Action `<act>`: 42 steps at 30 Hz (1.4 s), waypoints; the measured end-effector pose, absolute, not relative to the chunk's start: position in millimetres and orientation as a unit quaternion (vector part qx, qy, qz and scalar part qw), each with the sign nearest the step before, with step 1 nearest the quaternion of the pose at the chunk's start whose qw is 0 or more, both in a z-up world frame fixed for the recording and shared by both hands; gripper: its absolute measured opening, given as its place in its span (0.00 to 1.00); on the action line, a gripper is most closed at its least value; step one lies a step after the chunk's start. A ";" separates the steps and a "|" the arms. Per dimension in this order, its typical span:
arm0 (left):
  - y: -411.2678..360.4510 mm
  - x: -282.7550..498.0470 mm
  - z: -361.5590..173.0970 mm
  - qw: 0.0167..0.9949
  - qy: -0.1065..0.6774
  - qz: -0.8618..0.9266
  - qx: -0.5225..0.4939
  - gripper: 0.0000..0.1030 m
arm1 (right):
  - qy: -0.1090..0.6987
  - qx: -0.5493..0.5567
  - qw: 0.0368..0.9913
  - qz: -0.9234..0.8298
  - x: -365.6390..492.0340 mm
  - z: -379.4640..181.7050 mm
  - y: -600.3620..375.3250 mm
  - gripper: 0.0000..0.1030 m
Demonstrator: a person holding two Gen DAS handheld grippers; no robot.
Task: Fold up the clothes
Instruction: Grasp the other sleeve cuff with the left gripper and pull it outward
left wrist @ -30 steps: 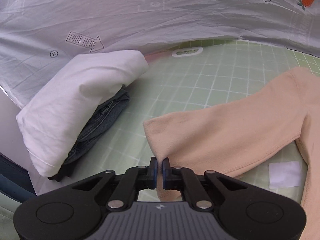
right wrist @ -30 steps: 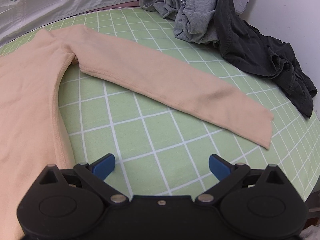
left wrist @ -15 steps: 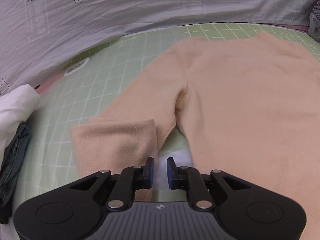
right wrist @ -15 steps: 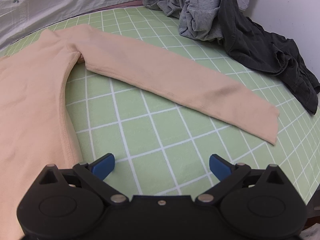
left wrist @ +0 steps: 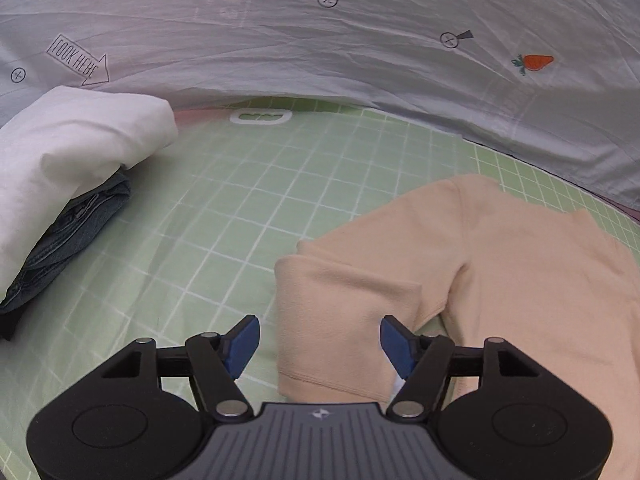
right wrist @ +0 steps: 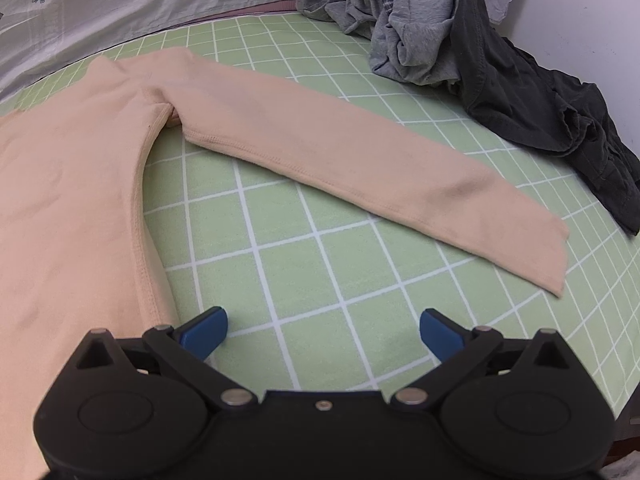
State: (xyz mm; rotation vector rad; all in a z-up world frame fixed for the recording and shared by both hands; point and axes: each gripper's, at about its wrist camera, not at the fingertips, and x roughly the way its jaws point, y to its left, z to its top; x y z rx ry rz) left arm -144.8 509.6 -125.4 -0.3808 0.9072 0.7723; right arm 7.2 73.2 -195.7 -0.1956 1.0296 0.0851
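Observation:
A peach long-sleeved top (left wrist: 520, 272) lies flat on the green checked mat (left wrist: 248, 216). Its left sleeve (left wrist: 340, 308) is folded back on itself, the cuff end lying near my left gripper (left wrist: 320, 342). The left jaws are opening; the sleeve lies below and between them, and the pads do not press on it. In the right wrist view the other sleeve (right wrist: 360, 168) stretches straight out to the right. My right gripper (right wrist: 322, 332) hovers open over bare mat (right wrist: 320, 280) beside the top's side seam (right wrist: 140, 240), holding nothing.
A folded white garment (left wrist: 68, 148) rests on folded jeans (left wrist: 68, 240) at the left. A grey printed sheet (left wrist: 320, 48) lies along the back. A heap of grey and black clothes (right wrist: 460, 40) sits at the mat's far right corner.
The left gripper, shut on the sleeve cuff a second ago, carried it inward, folding the sleeve, then let go and opened wide. The right gripper has stayed put and open.

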 end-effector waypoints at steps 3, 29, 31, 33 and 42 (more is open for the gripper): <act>514.4 -141.6 -139.4 0.802 0.439 0.367 -0.171 0.64 | 0.490 -0.095 0.865 0.044 7.2 -195.8 74.6 1.00; 541.3 -186.7 -124.6 0.691 0.447 0.558 -0.106 0.58 | 0.489 -0.077 0.868 0.047 5.2 -197.7 72.5 1.00; 546.1 -194.1 -136.1 0.675 0.457 0.566 -0.120 0.59 | 0.489 -0.077 0.868 0.049 4.7 -197.8 72.1 1.00; 551.7 -200.8 -145.6 0.667 0.464 0.570 -0.123 0.60 | 0.489 -0.076 0.867 0.050 3.9 -197.8 71.8 1.00; 598.2 -236.2 -163.0 0.640 0.436 0.597 -0.208 0.78 | 0.492 -0.071 0.866 0.051 4.4 -197.7 71.4 1.00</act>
